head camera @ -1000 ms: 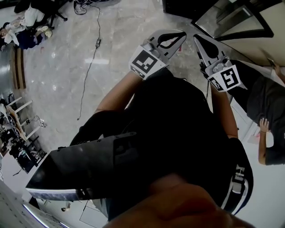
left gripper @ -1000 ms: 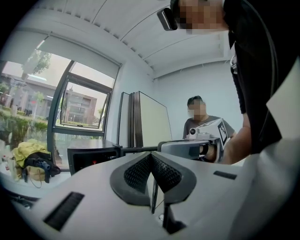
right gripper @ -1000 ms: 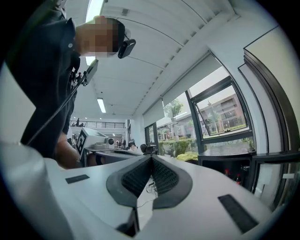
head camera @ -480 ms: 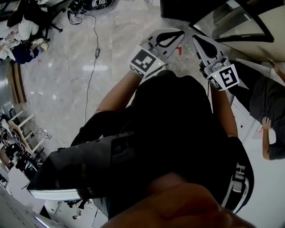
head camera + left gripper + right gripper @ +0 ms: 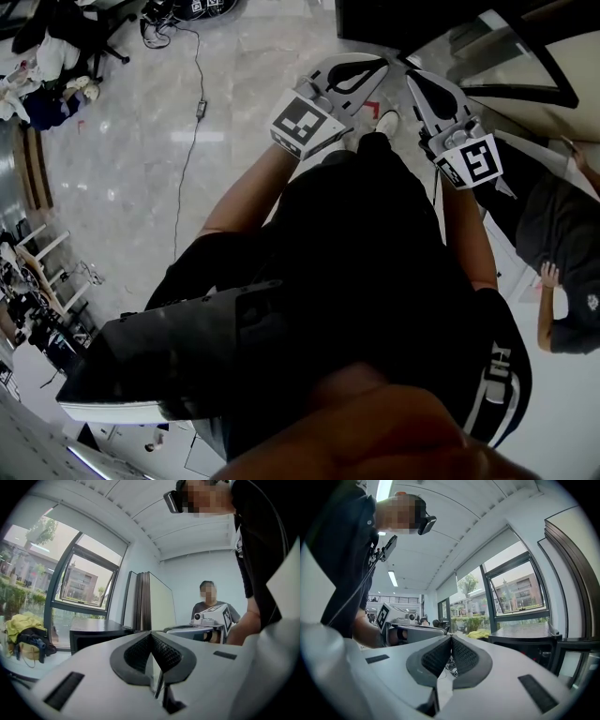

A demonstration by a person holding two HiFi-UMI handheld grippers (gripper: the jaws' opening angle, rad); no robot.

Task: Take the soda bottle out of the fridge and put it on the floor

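Observation:
No soda bottle shows in any view. In the head view my left gripper (image 5: 378, 64) and right gripper (image 5: 411, 77) are held side by side in front of the body, above the marble floor (image 5: 122, 159). Both are shut with nothing between the jaws. The left gripper view shows its pads (image 5: 151, 634) pressed together, and the right gripper's marker cube (image 5: 220, 617) beside them. The right gripper (image 5: 451, 638) is closed the same way, with the left gripper's cube (image 5: 384, 616) at its left. A low black cabinet (image 5: 375, 17) stands ahead, next to a dark-framed glass panel (image 5: 492, 42).
A second person (image 5: 562, 262) stands close at the right. A cable (image 5: 192, 122) runs across the floor at the left, with chairs and clutter (image 5: 47, 66) beyond it. A white shoe (image 5: 386, 122) shows between the grippers. Large windows (image 5: 515, 592) lie behind the black cabinet (image 5: 525, 641).
Both grippers stay shut and empty and have shifted slightly up in the head view. A white shoe has come into sight between them. The person at the right has moved a little.

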